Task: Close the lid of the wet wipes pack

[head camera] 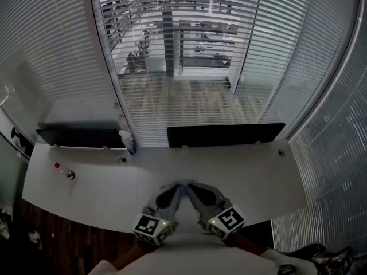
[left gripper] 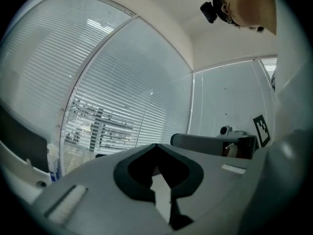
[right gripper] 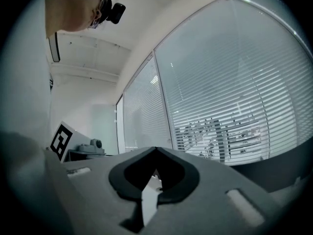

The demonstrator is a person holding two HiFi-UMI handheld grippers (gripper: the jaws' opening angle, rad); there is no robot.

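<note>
No wet wipes pack shows in any view. In the head view both grippers hang close together over the front edge of the white desk (head camera: 241, 176), pointing away from me. My left gripper (head camera: 175, 189) and right gripper (head camera: 192, 187) nearly touch at their tips. In the left gripper view the left gripper (left gripper: 156, 146) has its jaws met at the tips with nothing between them. The right gripper (right gripper: 156, 149) looks the same in its own view: shut and empty. Each gripper view shows the other gripper beside it, the right gripper's body (left gripper: 230, 143) and the left gripper's body (right gripper: 83, 148).
Two dark screens (head camera: 80, 136) (head camera: 225, 134) stand along the desk's back edge, before a glass wall with blinds (head camera: 183, 50). A spray bottle (head camera: 127, 141) stands between them. A small red item (head camera: 69, 173) lies at the desk's left.
</note>
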